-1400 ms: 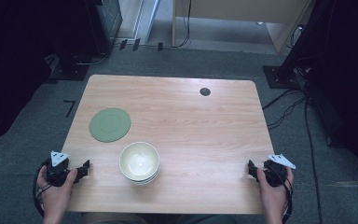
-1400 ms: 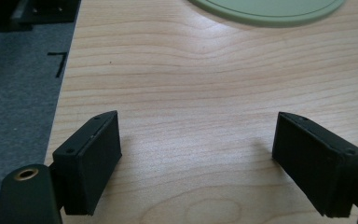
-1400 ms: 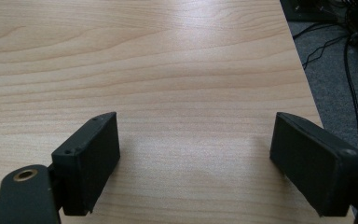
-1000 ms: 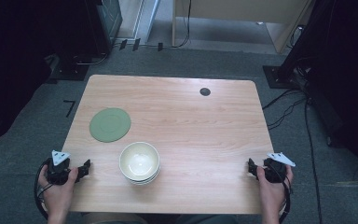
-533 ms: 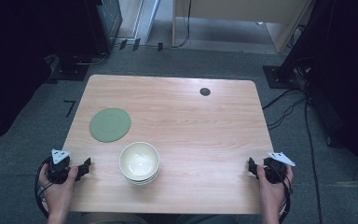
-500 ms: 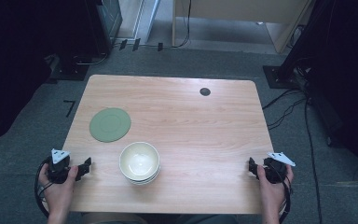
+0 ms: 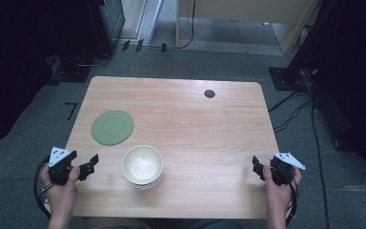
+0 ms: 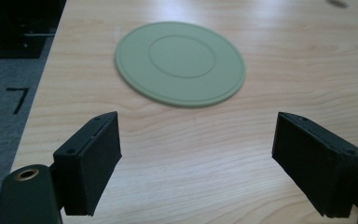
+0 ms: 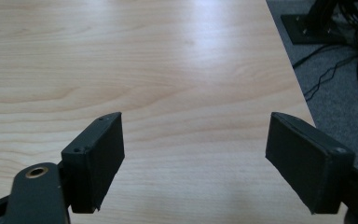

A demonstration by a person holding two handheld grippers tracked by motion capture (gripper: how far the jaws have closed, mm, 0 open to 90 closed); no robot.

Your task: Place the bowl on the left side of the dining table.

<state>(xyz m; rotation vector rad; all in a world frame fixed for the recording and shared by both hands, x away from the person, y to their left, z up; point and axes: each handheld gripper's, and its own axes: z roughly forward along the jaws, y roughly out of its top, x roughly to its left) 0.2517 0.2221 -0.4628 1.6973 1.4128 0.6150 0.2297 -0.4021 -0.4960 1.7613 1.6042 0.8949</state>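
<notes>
- Our left gripper [image 7: 89, 165] stands wide open and empty beside the stack of cream ceramic bowls [image 7: 143, 165]; closing on the thick rim off-centre could tip the stack.
- Our right gripper [image 7: 256, 165] is likewise open, holding nothing.
- The flat round green plastic plate [image 8: 180, 62] lies thin on the light wooden table [image 7: 195, 119]; jaws may slip off it.
</notes>
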